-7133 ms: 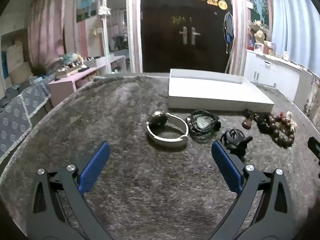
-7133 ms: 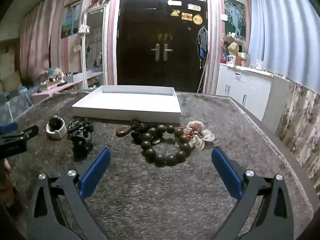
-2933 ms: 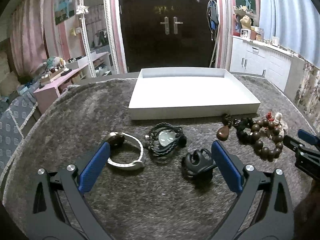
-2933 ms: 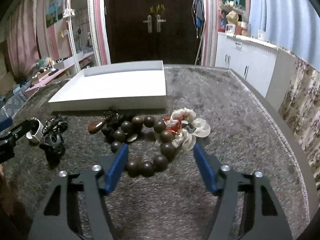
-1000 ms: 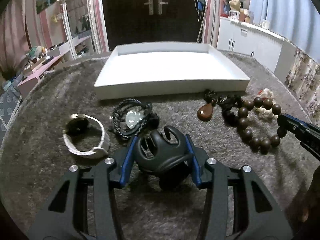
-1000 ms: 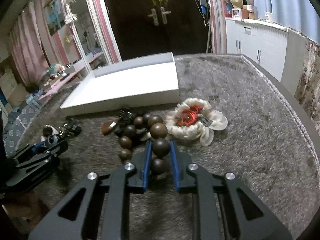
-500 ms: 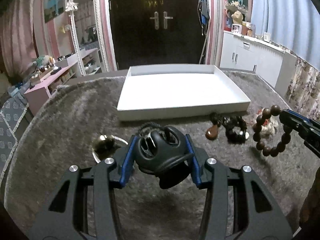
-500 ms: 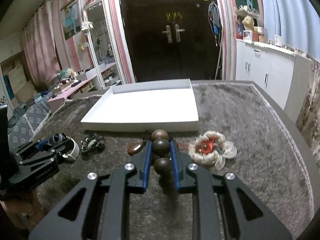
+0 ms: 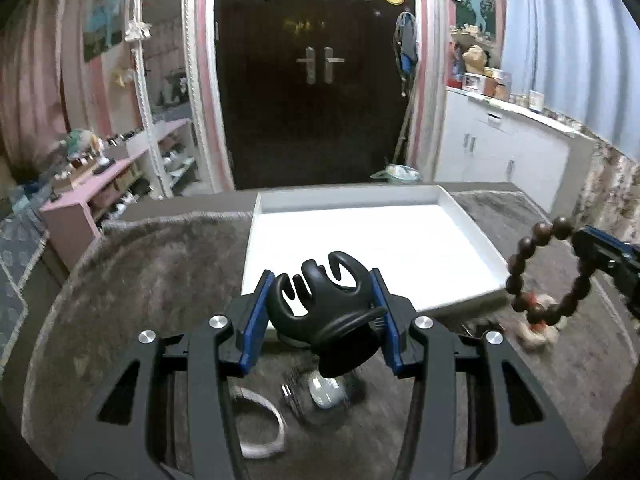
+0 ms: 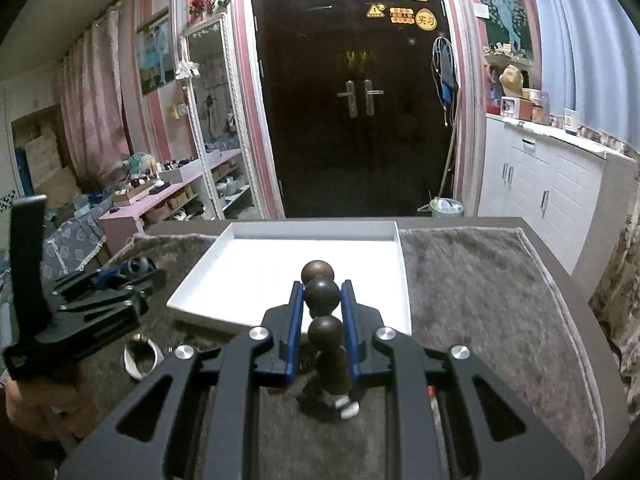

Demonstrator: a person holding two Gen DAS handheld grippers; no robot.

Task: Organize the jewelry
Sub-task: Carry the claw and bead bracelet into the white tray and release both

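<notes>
Above the near edge of the grey-carpeted counter, both grippers carry a piece toward the shallow white rectangular tray that sits toward the counter's far edge. Left gripper is clenched on a black plastic claw hair clip: blue fingers press its two flanks, teeth point up and away, hinge end hangs below the pads. Right gripper is clenched on a dark brown wooden bead bracelet; one bead sits squeezed between the blue pads, one pokes out ahead of the tips, the rest of the loop dangles below, seen in the left wrist view as a hanging ring.

Step in hand, as I judge it: carry and drop into tray. To do it well, bring each piece fully past the tray's near wall before lowering, keep the two grippers apart so the drops land in separate spots, and lower the bracelet slowly so the dangling loop clears the rim and doesn't snag the near right corner. Release only once low inside the tray; the clip may roll on its curved back.

Left on the counter near its front edge: white band bracelet, dark corded piece with a pale stone, white-and-red flower piece just off the tray's near right corner. Tray shows nothing inside yet.
</notes>
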